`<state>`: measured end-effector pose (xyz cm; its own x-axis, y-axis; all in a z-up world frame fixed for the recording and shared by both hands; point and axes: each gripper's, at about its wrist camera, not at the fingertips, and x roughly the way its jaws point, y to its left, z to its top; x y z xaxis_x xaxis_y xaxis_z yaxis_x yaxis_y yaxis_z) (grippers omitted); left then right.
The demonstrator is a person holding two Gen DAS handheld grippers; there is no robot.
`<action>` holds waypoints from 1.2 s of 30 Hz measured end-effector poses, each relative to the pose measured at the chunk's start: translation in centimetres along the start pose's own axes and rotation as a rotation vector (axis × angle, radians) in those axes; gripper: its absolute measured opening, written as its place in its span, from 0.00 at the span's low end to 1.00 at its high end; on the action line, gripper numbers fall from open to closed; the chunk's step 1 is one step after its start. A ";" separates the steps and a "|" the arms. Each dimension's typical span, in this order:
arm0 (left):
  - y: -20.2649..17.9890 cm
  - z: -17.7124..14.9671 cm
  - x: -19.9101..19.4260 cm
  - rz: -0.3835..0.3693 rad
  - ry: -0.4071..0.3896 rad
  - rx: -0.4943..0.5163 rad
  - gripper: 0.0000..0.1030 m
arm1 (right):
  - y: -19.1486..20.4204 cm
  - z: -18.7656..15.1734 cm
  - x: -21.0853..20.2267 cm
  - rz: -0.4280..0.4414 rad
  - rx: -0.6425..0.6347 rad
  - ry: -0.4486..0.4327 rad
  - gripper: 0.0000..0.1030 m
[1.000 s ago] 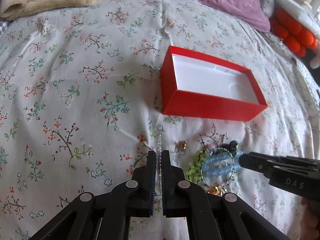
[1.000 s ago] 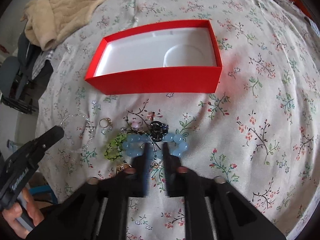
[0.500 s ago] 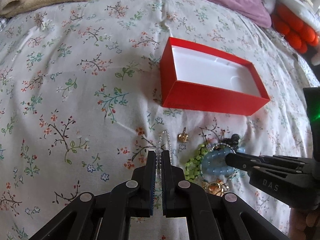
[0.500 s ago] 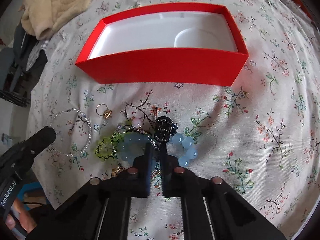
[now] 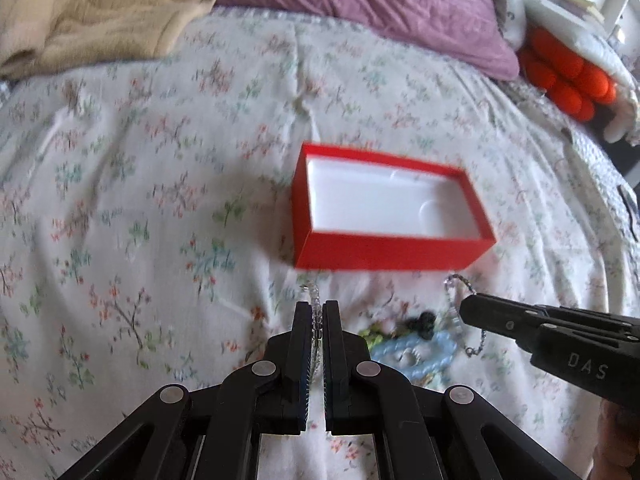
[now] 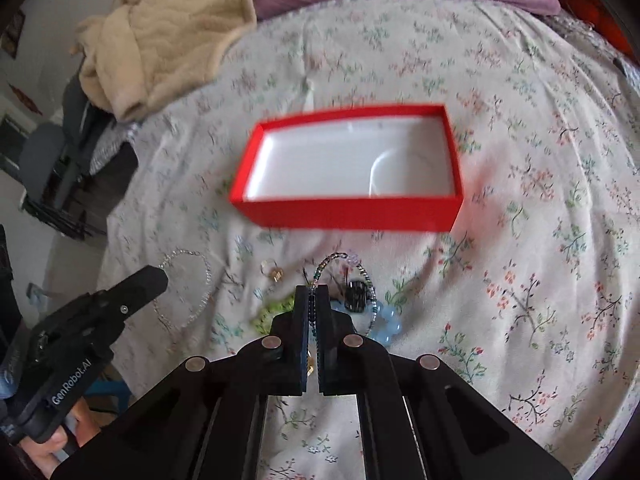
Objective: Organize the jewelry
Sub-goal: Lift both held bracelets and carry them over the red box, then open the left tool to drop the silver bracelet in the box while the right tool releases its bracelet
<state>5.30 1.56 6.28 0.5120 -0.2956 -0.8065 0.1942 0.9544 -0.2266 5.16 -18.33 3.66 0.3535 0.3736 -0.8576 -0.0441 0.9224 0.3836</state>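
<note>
Pinching a clear beaded bracelet (image 5: 316, 312) between the closed fingers of the left gripper (image 5: 317, 309); clamping a dark seed-bead bracelet (image 6: 340, 260) in the right gripper (image 6: 312, 294), fingers together on its strand. Lying just behind both on the floral bedspread (image 6: 520, 160): the open red box (image 6: 352, 216), with blue beads (image 6: 386, 320) and green beads (image 6: 272, 312) resting below.

Both the left gripper (image 5: 317, 312) and right gripper (image 6: 314, 294) angle downward, jaws pinched together.
</note>
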 end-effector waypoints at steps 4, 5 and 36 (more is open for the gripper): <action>-0.6 1.5 -0.1 -0.024 -0.013 -0.016 0.00 | -0.4 1.5 -1.6 0.031 0.036 -0.046 0.03; -0.9 1.9 0.0 -0.036 -0.012 -0.022 0.00 | -0.5 2.0 -1.9 0.040 0.045 -0.055 0.03; -2.9 7.2 9.9 -0.002 -0.005 0.020 0.00 | -5.3 7.1 -1.1 0.087 0.176 -0.124 0.03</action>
<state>15.85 -4.40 2.89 0.5155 -0.2976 -0.8036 0.2118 0.9529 -0.2170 11.63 -24.34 4.99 0.4684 0.4260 -0.7741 0.0805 0.8519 0.5175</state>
